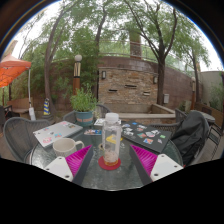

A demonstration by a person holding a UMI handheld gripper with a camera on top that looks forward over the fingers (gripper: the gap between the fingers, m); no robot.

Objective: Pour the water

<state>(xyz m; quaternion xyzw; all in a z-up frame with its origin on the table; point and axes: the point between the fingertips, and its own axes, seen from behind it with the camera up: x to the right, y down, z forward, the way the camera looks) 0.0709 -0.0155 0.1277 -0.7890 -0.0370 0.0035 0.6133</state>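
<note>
Gripper view looks across a round glass table [100,172] in a garden, with a clear bottle [111,140] standing upright on it between the two fingers. The bottle has a white cap and a red band or label low on its body; any printing on that band is too small to read. The gripper [110,160] is open: its magenta pads [79,159] flank the bottle with a visible gap on each side, so neither presses on it, and the bottle rests on the table by itself.

Left of the fingers sits a white cup [66,146], and beyond it a pale flat thing like a book [55,131], whose cover cannot be read. Small items [150,134] are scattered on the far right part of the table, too small to identify. A potted plant [83,102] stands beyond the table, with a stone wall [128,82] and trees behind. An orange umbrella [12,72] is cut off at the left. Dark mesh chairs [18,135] are partly seen at both sides, and a dark bag-like shape [190,135] on the right is hard to make out.
</note>
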